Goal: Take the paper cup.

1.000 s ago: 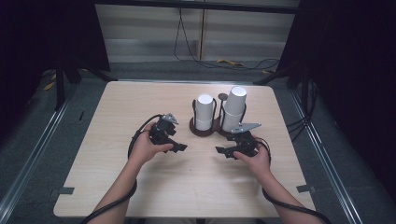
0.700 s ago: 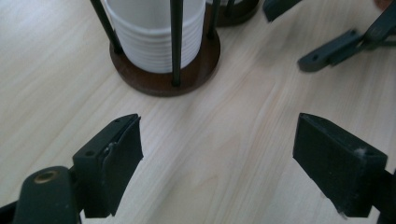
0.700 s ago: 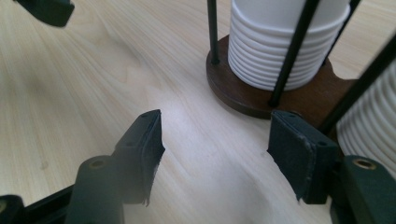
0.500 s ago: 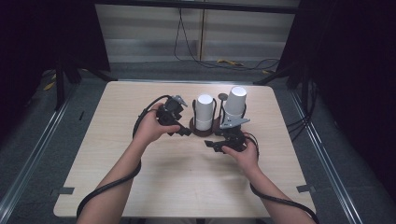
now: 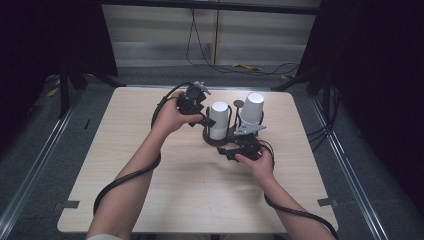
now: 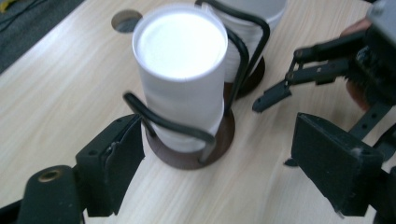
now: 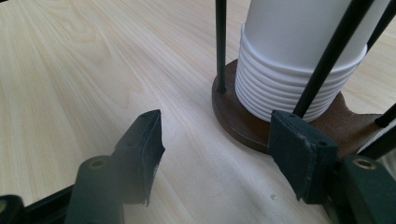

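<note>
Left claw: my left claw (image 5: 206, 120) is up beside the left cups (image 5: 218, 117), jaws wide. They have just been closing a touch. The stack stands between them, pads not on it, nothing held.
Left cups: white, upside down, nested, sitting in the left bay of the holder (image 5: 215, 141) near the middle of the table (image 5: 150, 200).
Risk, wire: a black wire (image 6: 168, 123) loops round the stack right where my left pad comes in. If I close at this height, I reckon I pinch wire and not cup.
Risk, squeeze: thin walls. Clamp hard and the top cup may dent or jam onto the one under it, and then several come up together.
Risk, holder: if the cups stick as I lift, the whole holder could rise or tip and spill both stacks.
Right cups: taller stack (image 5: 251, 107) in the right bay, just beside the left one. A careless swing of my left jaw could knock it.
Right claw: my right claw (image 5: 227, 151) is low at the near rim of the brown base, jaws partly apart, bare table between them, gripping nothing. One pad sits by the rim, so the base isn't truly pinned and may slide.
Writing: none I can read. The cups are plain white, and there is no label on the holder or claws.
</note>
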A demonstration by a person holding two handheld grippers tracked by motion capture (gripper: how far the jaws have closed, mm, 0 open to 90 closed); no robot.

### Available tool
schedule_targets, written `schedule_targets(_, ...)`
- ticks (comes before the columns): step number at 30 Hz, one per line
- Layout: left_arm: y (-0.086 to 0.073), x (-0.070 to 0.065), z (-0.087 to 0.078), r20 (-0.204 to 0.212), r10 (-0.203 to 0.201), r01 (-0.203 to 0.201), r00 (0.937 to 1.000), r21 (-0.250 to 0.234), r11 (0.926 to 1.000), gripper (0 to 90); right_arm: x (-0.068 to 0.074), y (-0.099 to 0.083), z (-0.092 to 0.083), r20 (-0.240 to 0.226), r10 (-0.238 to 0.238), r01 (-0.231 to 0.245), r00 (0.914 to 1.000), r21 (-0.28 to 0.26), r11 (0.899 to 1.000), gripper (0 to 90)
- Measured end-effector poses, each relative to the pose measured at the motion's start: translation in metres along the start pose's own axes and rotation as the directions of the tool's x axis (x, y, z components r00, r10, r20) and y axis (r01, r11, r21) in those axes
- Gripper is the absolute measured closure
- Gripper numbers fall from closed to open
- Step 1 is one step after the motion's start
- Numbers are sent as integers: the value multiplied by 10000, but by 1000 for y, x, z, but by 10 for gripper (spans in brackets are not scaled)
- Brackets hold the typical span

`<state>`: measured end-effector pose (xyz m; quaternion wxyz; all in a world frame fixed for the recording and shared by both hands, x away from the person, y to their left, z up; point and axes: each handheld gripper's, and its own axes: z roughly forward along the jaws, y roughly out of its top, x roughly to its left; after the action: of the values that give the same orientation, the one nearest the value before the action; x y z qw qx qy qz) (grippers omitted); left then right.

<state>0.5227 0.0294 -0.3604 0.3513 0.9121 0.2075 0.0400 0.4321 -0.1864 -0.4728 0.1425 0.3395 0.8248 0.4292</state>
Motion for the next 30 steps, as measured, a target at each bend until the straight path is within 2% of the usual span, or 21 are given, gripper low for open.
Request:
schedule_targets(2,6,2,2,-69,134,-134,9999,90,9999,167,0,0,2,-1,2,-2,10000,-35,10000,352)
schedule_targets(4,10,3,4,-19,74,-74,10000,26,10000,167,0,0,3,-5,-14,14,10000,-59,10000,352)
schedule_targets(9,18,10,14,-147,85,-80,9999,330,9994,167,0,0,7,-76,6,-6,10000,-27,10000,351)
schedule_targets(11,21,13,17,-259,134,-128,9996,241,9996,168,0,0,9,-79,-52,51,10000,-88,9999,351)
schedule_targets(19,29,17,31,-182,134,-126,9997,431,9990,185,-1,2,16,-282,27,-32,9996,-198,9998,338)
schedule_targets(20,30,18,33,-283,38,-24,9996,503,9987,200,-1,2,17,-258,5,-10,9997,-187,9998,333)
schedule_targets(24,31,17,39,-161,77,-70,9998,446,9990,216,-1,4,21,-290,23,-28,9996,-178,9998,307)
schedule_targets(26,32,17,42,-296,208,-191,9993,572,9982,278,-1,5,24,-287,-2,-4,9996,-207,9998,276)
schedule_targets(30,32,17,43,-367,127,-104,9992,619,9980,327,-1,7,27,-302,70,-75,9995,-137,9999,232)
